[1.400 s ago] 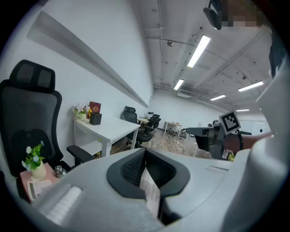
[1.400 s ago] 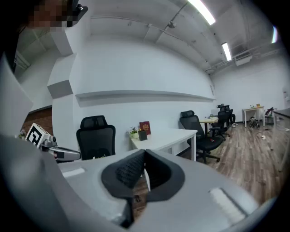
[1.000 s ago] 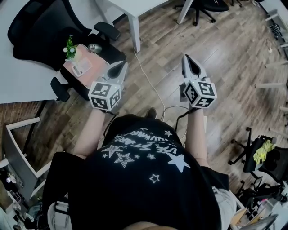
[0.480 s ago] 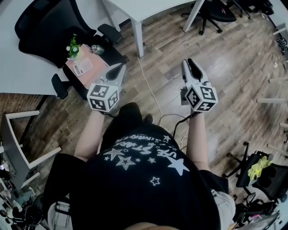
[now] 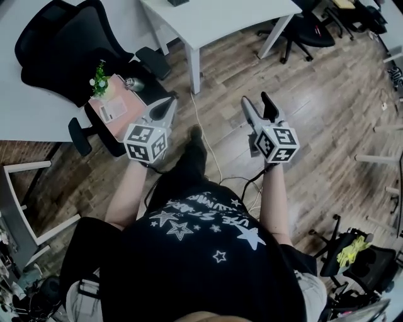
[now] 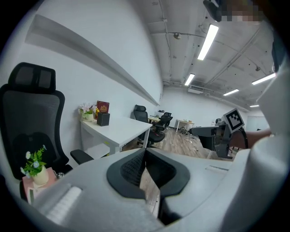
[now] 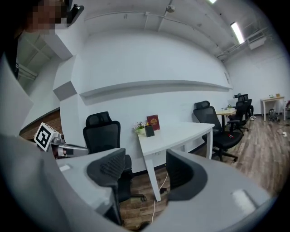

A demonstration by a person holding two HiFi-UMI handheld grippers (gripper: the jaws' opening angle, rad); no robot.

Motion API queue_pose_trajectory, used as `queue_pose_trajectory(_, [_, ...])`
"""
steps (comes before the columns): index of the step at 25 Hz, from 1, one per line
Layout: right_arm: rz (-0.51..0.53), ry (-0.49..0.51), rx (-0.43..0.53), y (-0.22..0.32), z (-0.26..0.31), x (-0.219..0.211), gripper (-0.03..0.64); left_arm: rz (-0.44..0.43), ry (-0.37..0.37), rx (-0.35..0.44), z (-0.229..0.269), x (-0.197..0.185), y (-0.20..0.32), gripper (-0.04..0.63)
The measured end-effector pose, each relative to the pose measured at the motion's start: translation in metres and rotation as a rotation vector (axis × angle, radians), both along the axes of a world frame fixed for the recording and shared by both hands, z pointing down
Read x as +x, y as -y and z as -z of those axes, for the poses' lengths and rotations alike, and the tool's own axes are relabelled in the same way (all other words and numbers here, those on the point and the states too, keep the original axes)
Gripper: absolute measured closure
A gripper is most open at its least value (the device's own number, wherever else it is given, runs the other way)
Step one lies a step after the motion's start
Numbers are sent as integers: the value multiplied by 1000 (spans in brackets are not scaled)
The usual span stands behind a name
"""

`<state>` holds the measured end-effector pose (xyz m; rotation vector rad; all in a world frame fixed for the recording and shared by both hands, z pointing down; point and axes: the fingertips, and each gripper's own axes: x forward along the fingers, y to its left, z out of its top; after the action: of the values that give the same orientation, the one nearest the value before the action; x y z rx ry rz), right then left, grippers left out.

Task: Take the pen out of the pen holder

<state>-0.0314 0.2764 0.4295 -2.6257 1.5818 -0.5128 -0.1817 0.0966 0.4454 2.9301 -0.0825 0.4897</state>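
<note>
A small black pen holder [image 7: 149, 130] stands at the far end of a white table [image 7: 181, 133], beside a red book and flowers; it also shows in the left gripper view as a dark box [image 6: 103, 119]. No pen can be made out at this distance. My right gripper [image 5: 254, 104] hangs over the wooden floor, well short of the table, and its jaws are opening with nothing between them [image 7: 145, 168]. My left gripper [image 5: 169, 104] is shut and empty, its pads meeting [image 6: 145, 155].
A black office chair [image 5: 60, 44] at the left carries a pink box [image 5: 113, 100] and a small plant [image 5: 99, 70] on its seat. A white cable [image 5: 211, 129] runs over the floor between the grippers. More chairs [image 5: 308, 28] stand beyond the white table [image 5: 214, 16].
The right gripper's jaws have gone from shut to wide apart. Both grippers have moved toward the white table as the person steps forward, and more of the table shows.
</note>
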Motion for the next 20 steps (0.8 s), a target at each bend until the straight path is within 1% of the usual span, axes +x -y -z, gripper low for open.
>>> queue_pose_trajectory(4, [0, -4, -8, 35, 0, 56, 333, 11, -14, -20, -4, 56, 39, 584])
queue_pose_trajectory(7, [16, -15, -7, 70, 8, 100, 333, 16, -28, -16, 2, 102, 71, 584])
queue_pose_trajectory(10, [40, -16, -12, 107, 12, 138, 333, 22, -36, -14, 6, 137, 99, 584])
queue_pose_trajectory(14, [81, -28, -17, 163, 17, 173, 333, 39, -38, -26, 5, 167, 140, 584])
queue_pose_trajectory(20, [156, -43, -23, 234, 21, 206, 333, 99, -51, -26, 8, 198, 194, 584])
